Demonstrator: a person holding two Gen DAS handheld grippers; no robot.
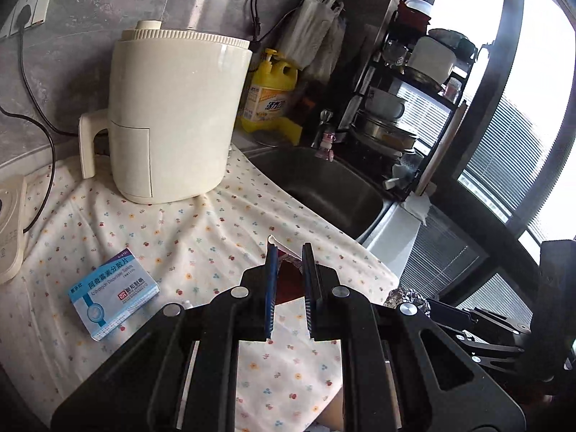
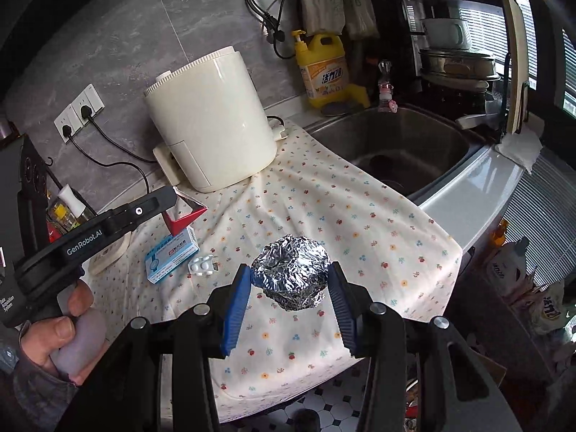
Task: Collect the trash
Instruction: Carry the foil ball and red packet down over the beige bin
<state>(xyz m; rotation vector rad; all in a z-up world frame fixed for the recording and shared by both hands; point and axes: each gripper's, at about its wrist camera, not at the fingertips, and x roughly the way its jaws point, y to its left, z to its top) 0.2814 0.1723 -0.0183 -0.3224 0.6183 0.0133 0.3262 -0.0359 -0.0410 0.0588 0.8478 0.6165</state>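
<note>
My left gripper (image 1: 289, 252) is shut on a small red wrapper (image 1: 288, 277) with a white edge. The right wrist view shows the same red wrapper (image 2: 185, 216) hanging from the left gripper (image 2: 176, 196) above the counter. A crumpled foil ball (image 2: 291, 270) sits between the blue pads of my right gripper (image 2: 289, 273), which is shut on it above the floral cloth (image 2: 360, 223). In the left wrist view the foil ball (image 1: 406, 297) peeks out at the lower right. A blue and white medicine box (image 2: 171, 255) and a white blister pack (image 2: 204, 265) lie on the cloth.
A cream air fryer (image 2: 212, 122) stands at the back of the cloth. The steel sink (image 2: 414, 151) is to its right, with a yellow detergent bottle (image 2: 324, 68) and a loaded dish rack (image 2: 457, 54) behind it. Bags (image 2: 540, 295) sit on the floor at right.
</note>
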